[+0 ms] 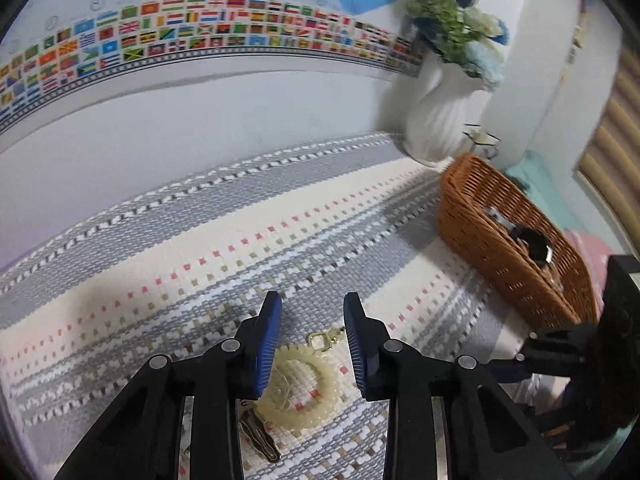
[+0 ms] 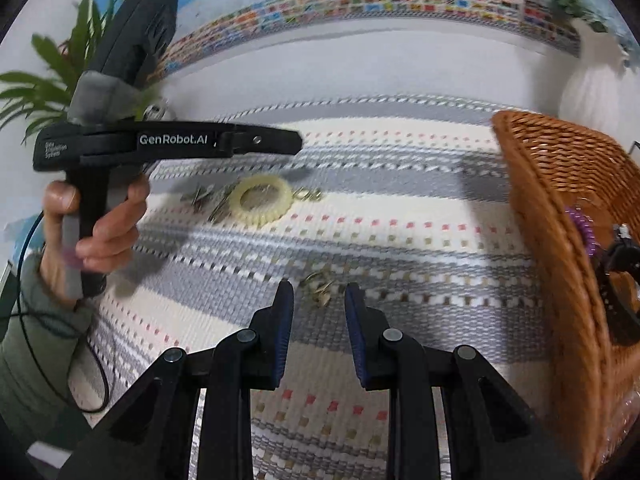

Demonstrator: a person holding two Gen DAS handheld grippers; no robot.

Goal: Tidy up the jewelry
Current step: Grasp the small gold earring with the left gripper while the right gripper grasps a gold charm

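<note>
Cream bead bracelet (image 1: 298, 388): flat on the woven striped cloth (image 1: 208, 240), low centre of the left wrist view, between the spread fingers of the left gripper (image 1: 312, 340), untouched. Gold clasp (image 1: 320, 340) at its upper edge; metal hair clip (image 1: 260, 438) beside it, lower left.

Right wrist view only: small gold piece (image 2: 318, 286) on the cloth just ahead of the right gripper (image 2: 318, 328), fingers apart, empty; further clips (image 2: 200, 198) left of the bracelet; purple coil band (image 2: 580, 230) inside the wicker basket (image 2: 560, 208), right edge; left hand (image 2: 100, 224) gripping the tool handle.

Left wrist view only: white vase (image 1: 436, 116) with flowers, upper right. Flag chart (image 1: 200, 28) on the wall, upper frame in both views.
</note>
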